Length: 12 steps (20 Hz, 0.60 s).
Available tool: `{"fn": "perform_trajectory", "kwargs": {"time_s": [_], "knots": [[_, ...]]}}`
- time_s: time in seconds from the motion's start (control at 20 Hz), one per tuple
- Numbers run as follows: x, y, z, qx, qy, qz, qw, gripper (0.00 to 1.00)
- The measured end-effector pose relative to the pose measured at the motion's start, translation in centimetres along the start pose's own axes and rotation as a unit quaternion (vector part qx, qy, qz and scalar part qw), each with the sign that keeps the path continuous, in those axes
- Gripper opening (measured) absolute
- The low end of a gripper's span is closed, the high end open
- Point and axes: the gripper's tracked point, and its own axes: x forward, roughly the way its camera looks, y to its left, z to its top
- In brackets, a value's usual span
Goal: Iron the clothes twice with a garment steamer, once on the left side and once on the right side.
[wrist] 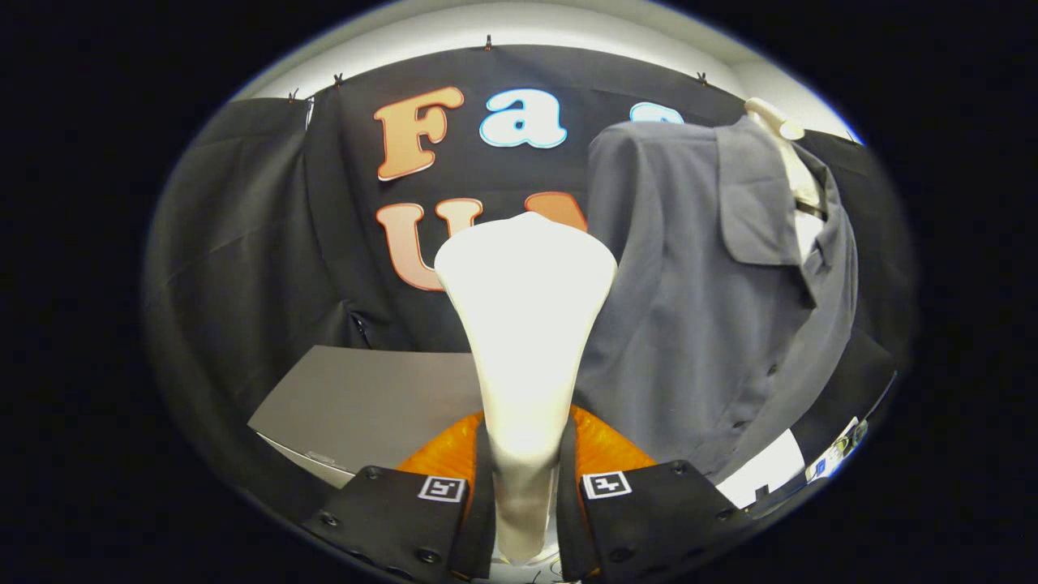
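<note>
My gripper (525,478) is shut on the white garment steamer (525,324), both fingers pressing its narrow handle. The steamer stands upright between the fingers and widens toward its head, which rises just ahead of them. An orange part (604,450) of the steamer shows behind the fingers at its base. A grey shirt (705,292) hangs on a pale mannequin (782,134) just to the right of the steamer head. The head's right edge sits close to the shirt's left side; I cannot tell whether they touch.
A grey table top (365,401) lies beyond the fingers to the left, under the black cloth wall (259,243). A white surface (770,470) with small items shows below the shirt's hem on the right.
</note>
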Motion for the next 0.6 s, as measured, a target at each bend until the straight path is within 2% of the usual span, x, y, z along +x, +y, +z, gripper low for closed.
{"fn": "perform_trajectory", "kwargs": {"time_s": [0.25, 0.6], "knots": [[-4.5, -4.3, 2.7, 0.008, -0.041, 0.002, 0.999, 0.39], [-7.7, -13.4, 4.6, 0.027, -0.077, -0.025, 0.996, 0.38]]}}
